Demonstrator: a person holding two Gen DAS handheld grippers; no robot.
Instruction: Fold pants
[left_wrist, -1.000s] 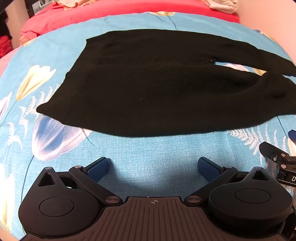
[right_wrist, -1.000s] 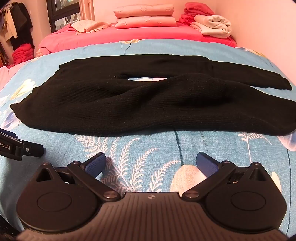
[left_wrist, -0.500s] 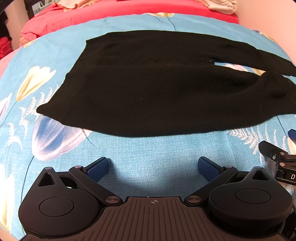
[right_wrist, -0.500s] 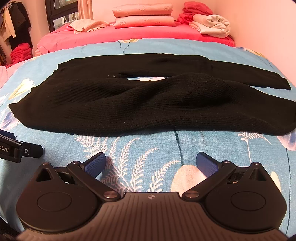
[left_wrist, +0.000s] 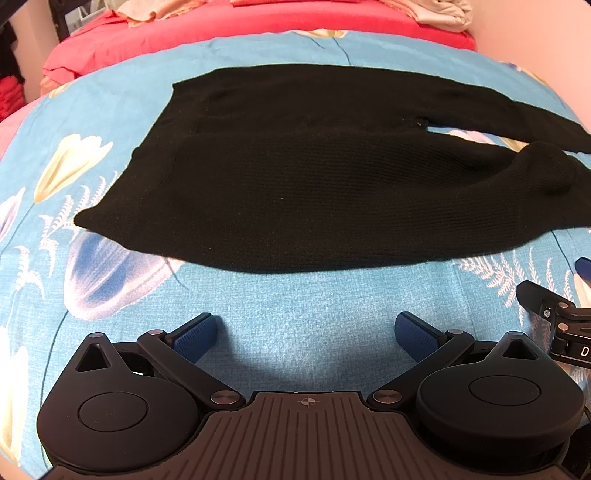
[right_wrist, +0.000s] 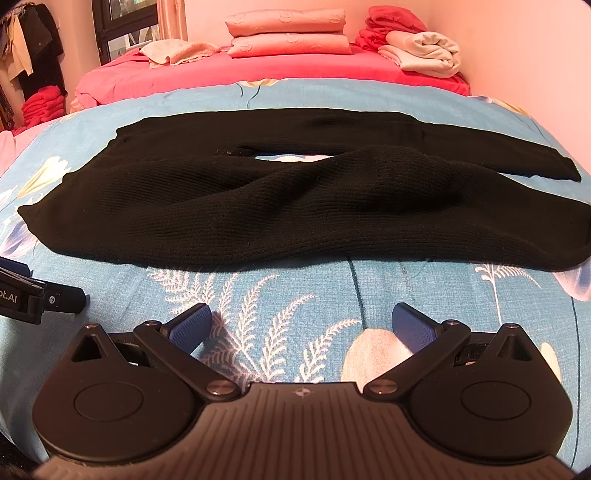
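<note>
A: Where are the pants (left_wrist: 314, 177)?

B: Spread across the blue flowered bed (left_wrist: 306, 299), waist to the left, legs running right. The near leg is rumpled and humps up; the far one lies flatter, with a slit of sheet showing between them.

A: And the hand-held grippers?

B: Left hand-held gripper (left_wrist: 304, 336) and right hand-held gripper (right_wrist: 301, 326) both sit just short of the pants' near edge, jaws spread wide, holding nothing.

A: What could go wrong?

B: I'd judge the knit is soft and thick. A pinch might catch only the top layer, so the fold drags crooked. That hump could also get locked in as a crease.

A: Anything in the way?

B: Not close by. Beyond the pants sit pink pillows (right_wrist: 288, 35) and a rolled blanket (right_wrist: 424, 51), well apart.
</note>
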